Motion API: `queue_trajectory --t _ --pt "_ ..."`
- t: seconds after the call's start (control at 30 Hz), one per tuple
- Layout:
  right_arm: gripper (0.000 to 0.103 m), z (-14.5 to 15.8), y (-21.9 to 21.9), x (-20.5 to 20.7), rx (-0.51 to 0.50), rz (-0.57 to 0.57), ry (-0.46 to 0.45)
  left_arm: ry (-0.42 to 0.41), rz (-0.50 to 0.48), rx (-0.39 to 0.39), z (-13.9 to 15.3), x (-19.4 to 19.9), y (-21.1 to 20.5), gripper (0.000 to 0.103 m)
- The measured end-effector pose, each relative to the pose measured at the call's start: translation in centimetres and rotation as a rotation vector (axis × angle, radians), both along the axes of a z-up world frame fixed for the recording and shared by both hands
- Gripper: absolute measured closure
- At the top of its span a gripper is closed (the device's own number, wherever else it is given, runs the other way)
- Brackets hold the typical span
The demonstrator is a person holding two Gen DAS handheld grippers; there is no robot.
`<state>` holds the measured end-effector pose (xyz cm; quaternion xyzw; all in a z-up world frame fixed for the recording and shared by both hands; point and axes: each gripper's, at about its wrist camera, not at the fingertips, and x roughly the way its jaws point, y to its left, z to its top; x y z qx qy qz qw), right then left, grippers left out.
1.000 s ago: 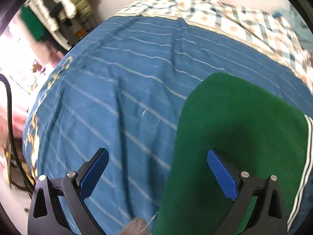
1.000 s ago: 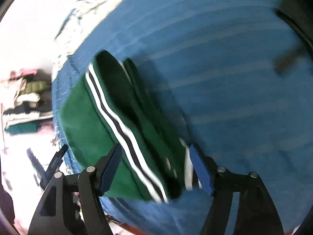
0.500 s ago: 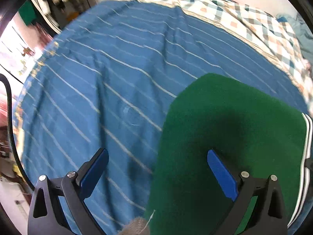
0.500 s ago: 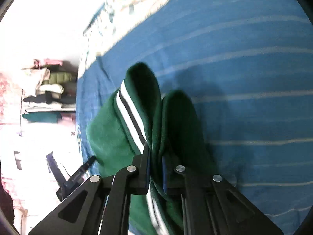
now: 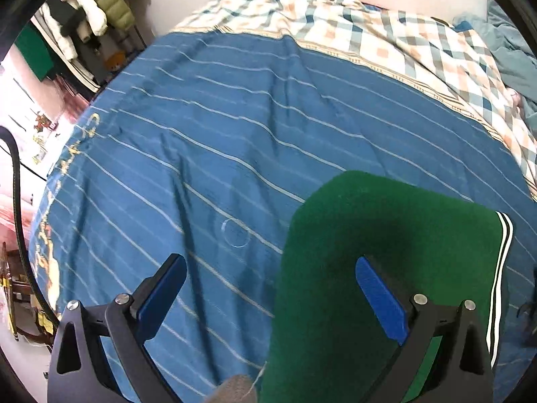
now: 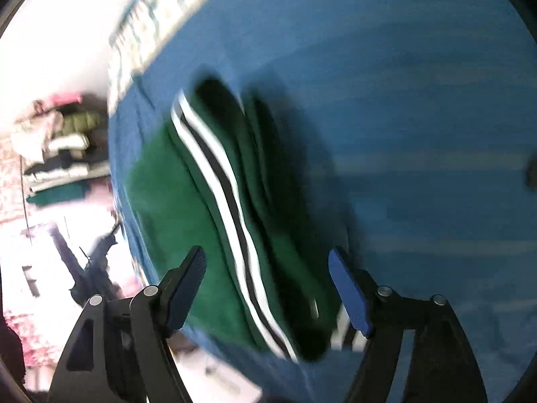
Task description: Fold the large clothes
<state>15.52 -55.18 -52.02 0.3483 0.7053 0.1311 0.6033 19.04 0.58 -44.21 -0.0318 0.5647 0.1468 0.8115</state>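
A folded green garment (image 5: 386, 255) with white and black stripes along one edge lies on a blue striped bedspread (image 5: 218, 154). My left gripper (image 5: 268, 288) hangs open above its left edge, one blue pad over the green cloth, the other over the bedspread. In the blurred right wrist view the same green garment (image 6: 214, 221) lies folded, stripes running toward me. My right gripper (image 6: 268, 278) straddles that striped edge with its jaws opening; the pads stand clear of the cloth.
A checked quilt (image 5: 386, 37) covers the far end of the bed. Hanging clothes (image 5: 90, 16) crowd a rack past the bed's far left corner. The bed's edge (image 5: 50, 221) drops off on the left. A black cable (image 5: 15, 174) runs there.
My right gripper closed on the garment's striped edge, lifting it, then let go and drew back; the cloth lies flat again. The left gripper rose slightly, staying open.
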Motion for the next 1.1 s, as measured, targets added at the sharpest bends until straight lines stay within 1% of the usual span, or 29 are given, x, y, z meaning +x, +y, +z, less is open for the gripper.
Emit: queue_trajectory --t 0.03,0.07,0.1,0.13,0.17,0.23,0.3,0.37,0.4,0.43,0.47,0.5,0.53,0.57,0.6,0.63,0.67,0.73,0.77,0.8,0.83,0.87,0.9,0.93,0.97,1.0,1.03,1.07,1.1 --pt "0.027 -0.5 -0.7 -1.1 -0.012 0.03 0.035 0.001 0.001 0.004 0.1 -0.2 0.1 0.0" --pt "0.03 -1.4 -0.1 -1.9 -0.016 0.054 0.055 0.003 0.003 -0.001 0.0 -0.5 0.3 0.0" --pt "0.057 -1.8 0.5 -2.8 -0.046 0.057 0.039 0.005 0.006 -0.006 -0.1 -0.6 0.4 0.0" --pt "0.083 -1.5 0.8 -3.4 -0.099 0.059 0.002 0.009 0.009 -0.009 -0.3 -0.8 0.5 0.0" --pt "0.086 -0.7 0.5 -4.1 -0.126 0.046 -0.027 0.019 0.013 -0.011 -0.5 -1.0 0.8 0.0" --pt "0.092 2.9 -0.1 -5.4 -0.113 -0.046 -0.085 0.024 0.021 -0.019 -0.7 -1.4 1.2 0.0" --pt "0.093 5.8 -1.0 -7.0 -0.099 -0.108 -0.098 0.031 0.021 -0.045 -0.8 -1.8 1.6 0.0" --pt "0.093 7.1 -1.6 -8.4 -0.098 -0.163 -0.069 0.04 0.003 -0.049 -1.2 -1.8 1.7 0.0" --pt "0.093 6.8 -1.6 -8.7 -0.115 -0.184 -0.05 0.047 -0.006 -0.046 -1.4 -1.8 1.7 0.0" --pt "0.093 6.0 -0.7 -9.0 -0.141 -0.193 -0.02 0.053 -0.011 -0.048 -1.7 -1.6 1.8 0.0" --pt "0.092 4.6 -1.1 -9.2 -0.159 -0.168 -0.001 0.057 -0.014 -0.057 -2.0 -1.3 1.9 0.0" --pt "0.086 2.5 -1.4 -9.3 -0.19 -0.131 0.046 0.057 -0.013 -0.063 -2.2 -1.0 2.0 0.0" --pt "0.073 1.0 -0.8 -8.8 -0.218 -0.118 0.092 0.059 -0.014 -0.064 -2.4 -0.5 2.0 0.0" --pt "0.069 -0.4 -0.6 -8.4 -0.247 -0.1 0.147 0.062 -0.023 -0.068 -2.8 0.2 2.1 0.0" --pt "0.065 -0.6 -0.6 -7.7 -0.259 -0.08 0.178 0.069 -0.029 -0.068 -3.1 0.6 2.1 0.0" --pt "0.064 -0.1 -0.7 -7.0 -0.275 -0.062 0.18 0.082 -0.031 -0.061 -3.5 1.2 2.1 0.0" --pt "0.064 0.9 -0.8 -6.4 -0.295 -0.052 0.16 0.084 -0.038 -0.055 -3.9 2.0 2.0 0.0" --pt "0.064 4.3 -1.2 -4.8 -0.388 -0.05 0.068 0.081 -0.054 -0.028 -4.5 3.0 1.8 0.0" --pt "0.061 5.8 -1.7 -4.2 -0.42 -0.058 0.019 0.078 -0.065 -0.016 -4.9 3.6 1.7 0.0" --pt "0.053 7.3 -2.0 -3.4 -0.426 -0.065 -0.037 0.079 -0.074 -0.015 -5.1 4.0 1.9 0.0" --pt "0.042 7.9 -1.7 -2.2 -0.408 -0.055 -0.08 0.084 -0.076 -0.017 -5.5 4.4 2.0 0.0" --pt "0.037 8.1 -1.3 -1.0 -0.393 -0.036 -0.113 0.087 -0.072 -0.029 -5.8 4.7 2.2 0.0" --pt "0.029 8.0 -0.9 0.2 -0.374 -0.014 -0.147 0.086 -0.067 -0.044 -5.9 5.0 2.5 0.0" --pt "0.029 7.1 0.0 2.3 -0.346 0.009 -0.172 0.087 -0.063 -0.055 -6.0 5.1 2.7 0.0" --pt "0.029 6.2 -0.1 3.6 -0.33 0.009 -0.164 0.086 -0.058 -0.064 -6.0 5.2 2.9 0.0" --pt "0.029 4.7 -0.1 4.6 -0.278 0.002 -0.147 0.085 -0.054 -0.073 -6.1 5.3 3.0 0.0" --pt "0.031 3.1 -0.5 5.7 -0.213 -0.004 -0.127 0.087 -0.051 -0.07 -6.2 5.4 3.1 0.0" --pt "0.039 1.6 0.4 6.8 -0.197 -0.021 -0.092 0.089 -0.05 -0.067 -6.4 5.4 3.2 0.0" --pt "0.078 1.1 1.0 7.2 -0.195 -0.036 -0.092 0.091 -0.047 -0.068 -6.6 5.4 3.2 0.0"
